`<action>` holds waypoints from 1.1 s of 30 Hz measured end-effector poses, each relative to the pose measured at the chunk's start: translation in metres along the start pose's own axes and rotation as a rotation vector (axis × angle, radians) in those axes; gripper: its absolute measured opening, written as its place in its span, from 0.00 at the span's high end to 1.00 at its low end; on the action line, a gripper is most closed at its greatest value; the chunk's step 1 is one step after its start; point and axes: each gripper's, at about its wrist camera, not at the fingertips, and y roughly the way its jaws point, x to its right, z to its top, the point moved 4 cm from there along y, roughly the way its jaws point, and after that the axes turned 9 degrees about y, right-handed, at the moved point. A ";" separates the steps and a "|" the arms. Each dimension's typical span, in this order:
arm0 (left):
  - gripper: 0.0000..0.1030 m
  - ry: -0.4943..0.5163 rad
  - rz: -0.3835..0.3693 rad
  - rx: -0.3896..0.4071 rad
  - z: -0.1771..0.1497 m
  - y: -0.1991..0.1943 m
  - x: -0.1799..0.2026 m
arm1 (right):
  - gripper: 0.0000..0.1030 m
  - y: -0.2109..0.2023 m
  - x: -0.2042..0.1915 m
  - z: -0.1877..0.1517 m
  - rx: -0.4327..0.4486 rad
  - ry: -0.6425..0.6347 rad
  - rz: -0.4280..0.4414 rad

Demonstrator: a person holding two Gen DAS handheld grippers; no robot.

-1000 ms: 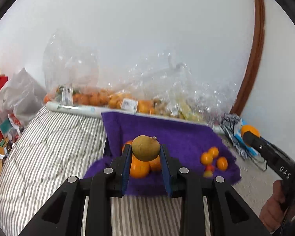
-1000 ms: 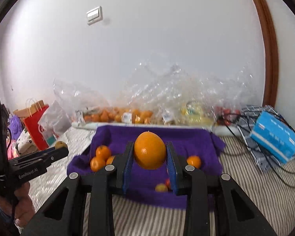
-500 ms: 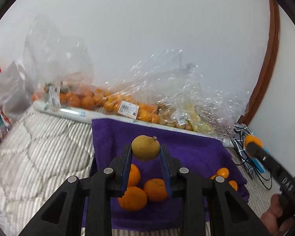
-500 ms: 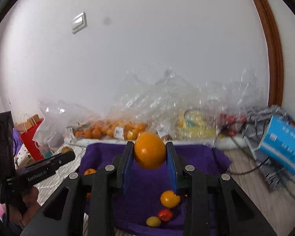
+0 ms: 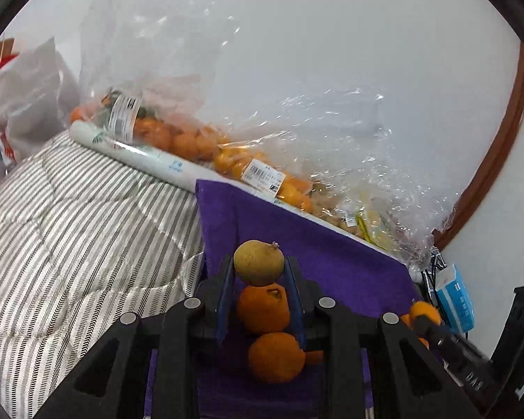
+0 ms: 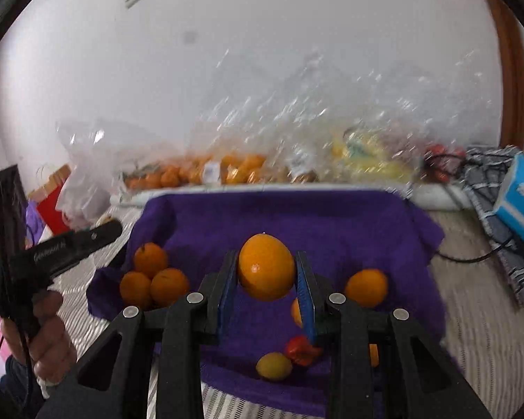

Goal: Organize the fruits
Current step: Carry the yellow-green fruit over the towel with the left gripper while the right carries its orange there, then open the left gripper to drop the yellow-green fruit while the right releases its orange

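My left gripper [image 5: 259,272] is shut on a yellow-brown round fruit [image 5: 258,261] and holds it above two oranges [image 5: 263,309] on the left part of the purple towel [image 5: 332,265]. My right gripper [image 6: 266,272] is shut on a large orange [image 6: 266,267] above the middle of the same towel [image 6: 262,216]. In the right wrist view three oranges [image 6: 152,279] lie at the towel's left, one orange [image 6: 366,287] at its right, and a small yellow fruit [image 6: 273,366] and a red fruit [image 6: 301,349] near its front edge.
Clear plastic bags of oranges [image 5: 192,139] and other fruit lie along the wall behind a white roll [image 5: 139,157]. A blue tissue box [image 6: 520,195], cables and a checked cloth [image 6: 496,216] lie right. The striped quilt [image 5: 70,227] surrounds the towel. Bags [image 6: 52,202] stand far left.
Both grippers have moved forward and lower over the towel, each still holding its fruit. The left view has tilted; the oranges below it look closer.
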 end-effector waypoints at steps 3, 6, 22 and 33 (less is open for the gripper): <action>0.74 -0.005 -0.020 -0.008 0.000 0.002 0.001 | 0.69 0.008 -0.005 -0.007 -0.026 -0.029 -0.010; 0.74 0.022 -0.031 -0.013 -0.003 0.004 0.007 | 0.69 0.016 -0.007 -0.013 -0.057 -0.050 -0.030; 0.74 0.108 -0.114 -0.056 -0.013 0.015 0.033 | 0.69 0.031 -0.007 -0.024 -0.123 -0.078 -0.061; 0.73 0.175 -0.032 -0.049 -0.015 0.014 0.039 | 0.51 0.014 -0.008 -0.017 -0.048 -0.057 -0.029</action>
